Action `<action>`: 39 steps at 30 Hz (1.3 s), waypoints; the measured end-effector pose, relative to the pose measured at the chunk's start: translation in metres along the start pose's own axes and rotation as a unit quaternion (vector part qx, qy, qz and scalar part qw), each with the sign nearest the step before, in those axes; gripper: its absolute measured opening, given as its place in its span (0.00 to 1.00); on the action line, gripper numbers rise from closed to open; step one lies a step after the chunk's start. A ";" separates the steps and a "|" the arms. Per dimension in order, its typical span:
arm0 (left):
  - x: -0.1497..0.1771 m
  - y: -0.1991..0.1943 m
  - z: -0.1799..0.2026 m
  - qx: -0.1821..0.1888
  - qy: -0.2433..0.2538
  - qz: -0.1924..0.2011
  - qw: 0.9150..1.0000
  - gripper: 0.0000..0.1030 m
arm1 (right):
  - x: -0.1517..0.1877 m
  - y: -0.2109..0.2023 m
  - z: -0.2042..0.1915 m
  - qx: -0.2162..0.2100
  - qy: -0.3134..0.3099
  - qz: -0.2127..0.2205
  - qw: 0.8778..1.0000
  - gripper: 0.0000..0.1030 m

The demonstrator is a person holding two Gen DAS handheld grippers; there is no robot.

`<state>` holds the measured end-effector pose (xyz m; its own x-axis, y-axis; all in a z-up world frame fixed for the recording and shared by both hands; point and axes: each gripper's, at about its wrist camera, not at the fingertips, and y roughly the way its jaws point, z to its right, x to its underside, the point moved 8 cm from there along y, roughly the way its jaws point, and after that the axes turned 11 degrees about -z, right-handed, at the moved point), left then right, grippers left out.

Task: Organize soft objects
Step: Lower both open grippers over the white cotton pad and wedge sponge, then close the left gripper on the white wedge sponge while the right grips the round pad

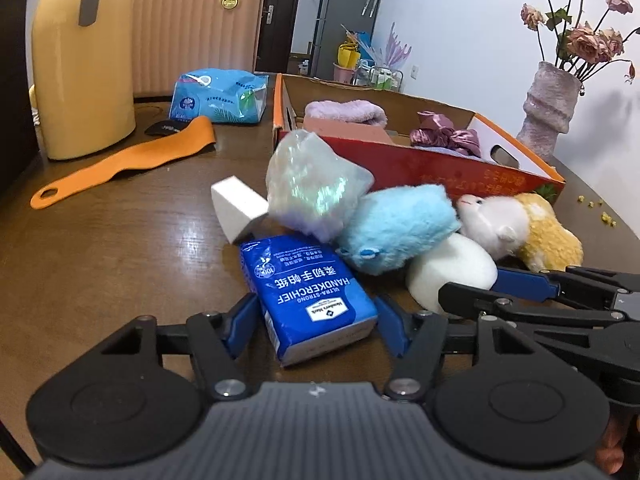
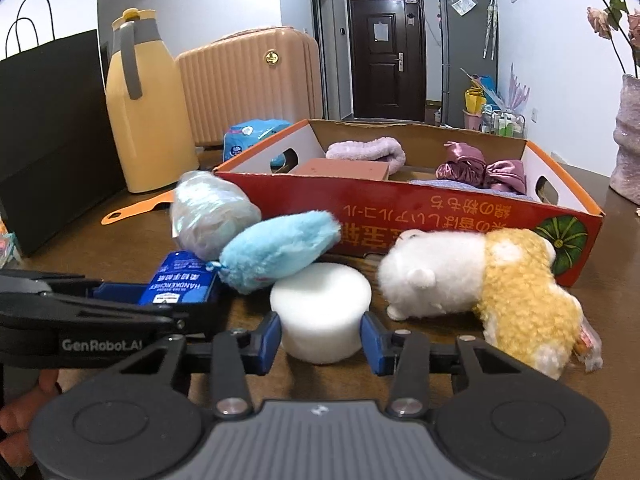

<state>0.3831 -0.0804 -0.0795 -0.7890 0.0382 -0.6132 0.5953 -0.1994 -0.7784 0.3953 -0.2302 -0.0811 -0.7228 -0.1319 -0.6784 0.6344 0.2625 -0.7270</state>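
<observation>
The left hand-held gripper (image 1: 316, 322) straddles the light, crushable handkerchief pack (image 1: 310, 296) across its short sides, the right hand-held gripper (image 2: 320, 334) brackets the soft white foam cylinder (image 2: 320, 312) at mid-height, both near the cardboard box (image 2: 440, 216), contact unclear.

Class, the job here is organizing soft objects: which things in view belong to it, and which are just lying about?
Belonging:
blue handkerchief tissue pack
white foam cylinder
fluffy blue plush toy
white-and-yellow plush animal
red cardboard box

Lying about:
yellow thermos jug
ribbed pink suitcase
orange strap
dried-rose vase
</observation>
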 end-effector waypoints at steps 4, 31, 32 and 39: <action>0.016 -0.016 0.009 0.025 0.008 -0.002 1.000 0.70 | 0.012 -0.017 0.002 0.001 0.005 0.004 1.000 0.41; -0.050 0.025 -0.044 -0.003 -0.019 0.021 1.000 0.29 | 0.011 -0.005 0.019 0.034 0.027 0.003 0.999 0.50; -0.051 0.024 -0.042 0.003 -0.017 0.023 1.000 0.28 | 0.011 -0.005 0.019 0.034 0.026 0.003 0.999 0.49; -0.038 0.006 -0.042 -0.016 -0.023 0.027 0.999 0.23 | 0.015 -0.015 0.019 0.034 0.030 0.006 0.999 0.48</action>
<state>0.4230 -0.0418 -0.0661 -0.7614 -0.0163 -0.6481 0.6411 -0.1677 -0.7489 0.3801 -0.2547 -0.0824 -0.7288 -0.0720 -0.6809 0.6587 0.1976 -0.7260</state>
